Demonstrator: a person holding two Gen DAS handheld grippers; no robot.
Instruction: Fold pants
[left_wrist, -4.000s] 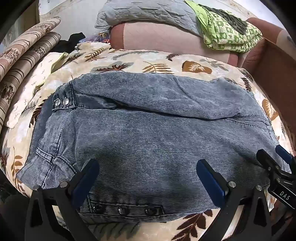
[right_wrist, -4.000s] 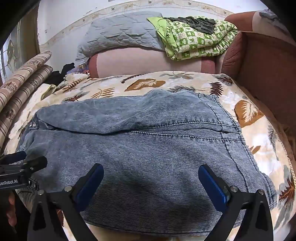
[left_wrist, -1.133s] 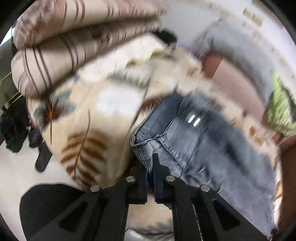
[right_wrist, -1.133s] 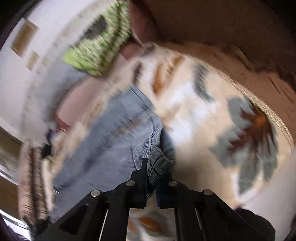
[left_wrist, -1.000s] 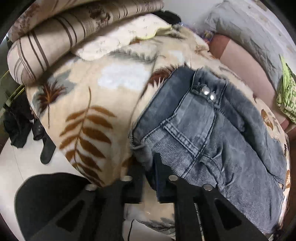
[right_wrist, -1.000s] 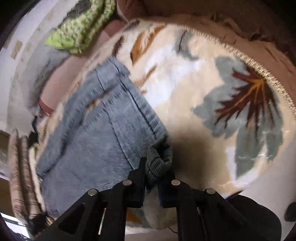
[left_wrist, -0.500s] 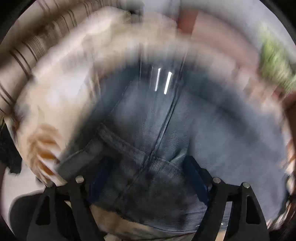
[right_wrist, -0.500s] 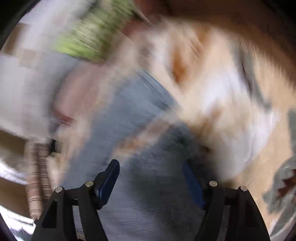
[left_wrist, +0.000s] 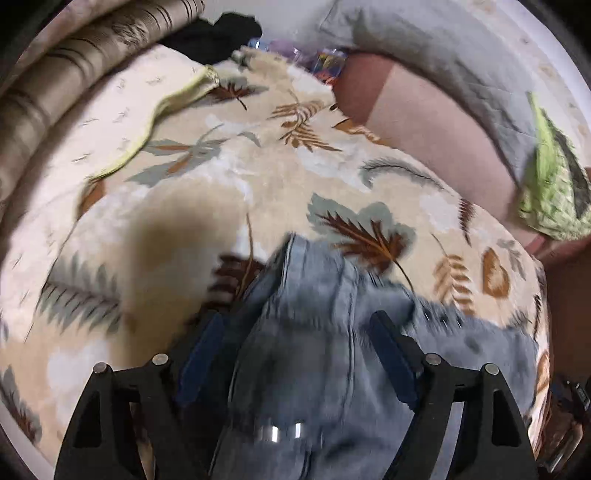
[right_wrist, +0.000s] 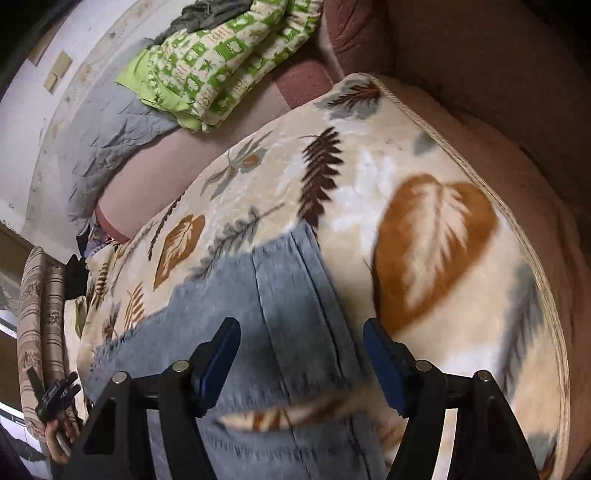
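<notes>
Blue-grey denim pants (left_wrist: 332, 350) lie on a beige leaf-print blanket (left_wrist: 184, 184). In the left wrist view my left gripper (left_wrist: 299, 325) hovers over their left end. Its jaws stand wide and are closing, with denim below them and the pads not pressing on it. The right wrist view shows the pants' right end (right_wrist: 288, 288) with its seam running away from me. My right gripper (right_wrist: 299, 328) is open above it and holds nothing. A strip of blanket pattern (right_wrist: 288, 410) shows across the denim near the fingers. The left gripper (right_wrist: 55, 395), in a hand, appears at the far lower left.
A pink bolster (left_wrist: 436, 122) under a grey quilt (left_wrist: 424, 44) lies along the far side. A green patterned blanket (right_wrist: 221, 70) is piled at the back. Striped cushions (left_wrist: 74, 74) border the left, and a brown sofa arm (right_wrist: 498, 92) borders the right.
Both grippers were shut on the pants' near corners a second ago. They have let go, opened wide and swept forward over the denim, which now lies closer under them.
</notes>
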